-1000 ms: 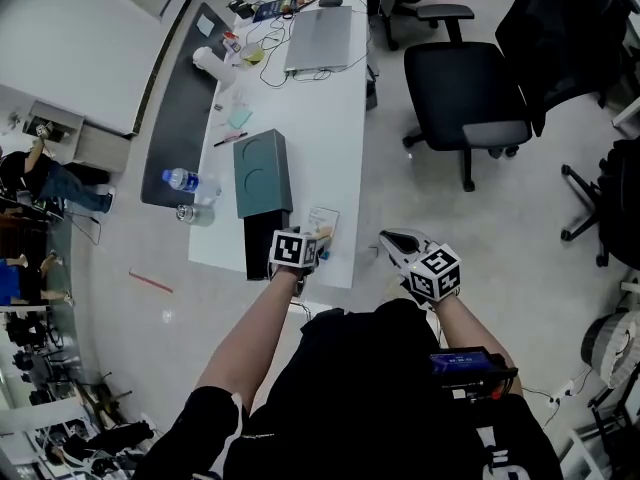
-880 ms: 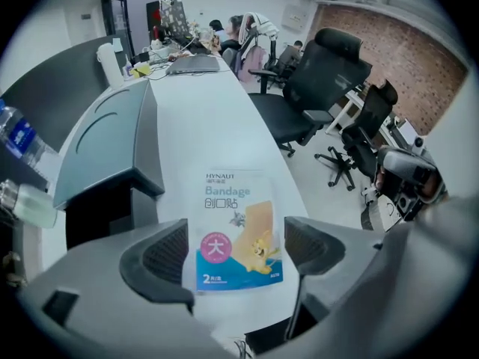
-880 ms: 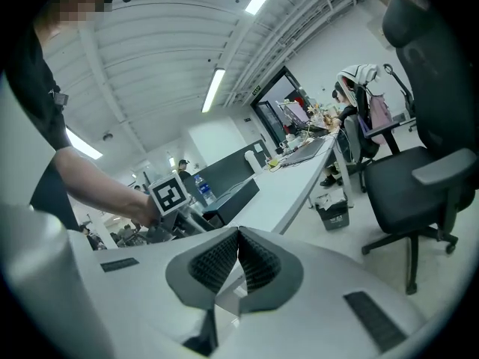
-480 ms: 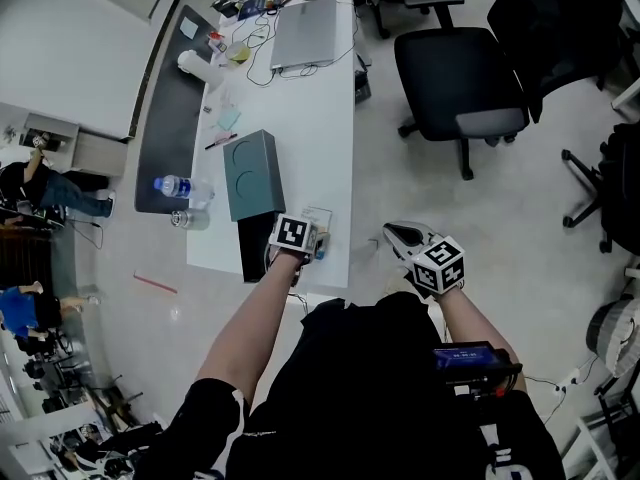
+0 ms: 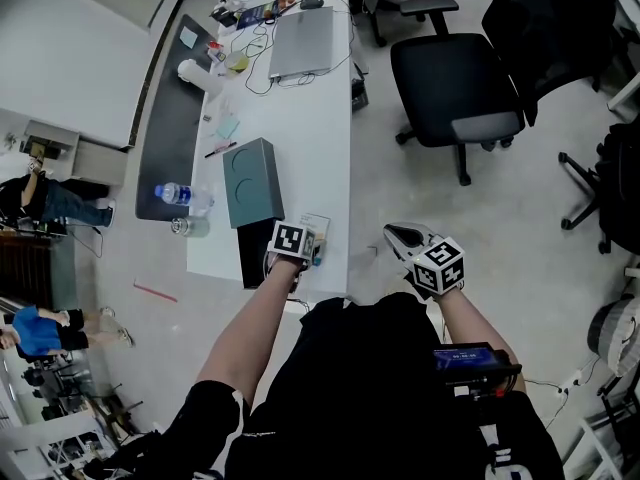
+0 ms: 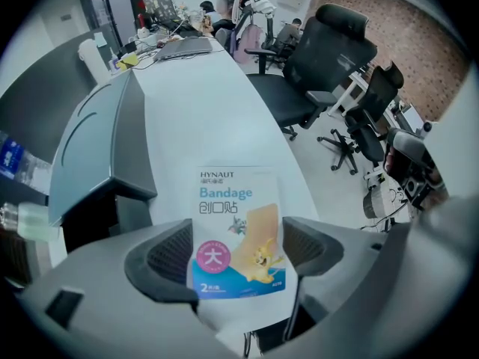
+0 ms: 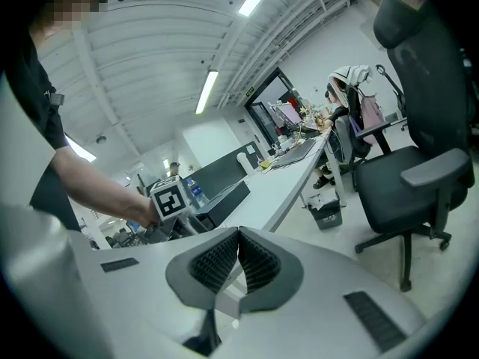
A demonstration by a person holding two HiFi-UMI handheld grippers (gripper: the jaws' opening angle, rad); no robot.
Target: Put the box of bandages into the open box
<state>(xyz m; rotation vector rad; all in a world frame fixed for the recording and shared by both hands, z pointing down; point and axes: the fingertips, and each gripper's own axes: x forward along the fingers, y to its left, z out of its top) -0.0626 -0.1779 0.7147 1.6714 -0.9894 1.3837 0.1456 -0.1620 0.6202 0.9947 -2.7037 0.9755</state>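
Jaws of the left gripper are closing around the bandage box. It lies flat between the pads, printed face up, at the near edge of the surface, just right of the open box. The pads stand at its two long sides and do not look pressed home, so I judge the grasp under way and the lift not begun. Coming in along its length lets the jaws take the narrow width. The open box shows a dark hollow under its grey-green lid, so the carry should be short and leftward. Farther right of the open box, off the surface, the right gripper hangs with jaws pressed together on nothing, likely idle because one gripper is enough for so light a thing.
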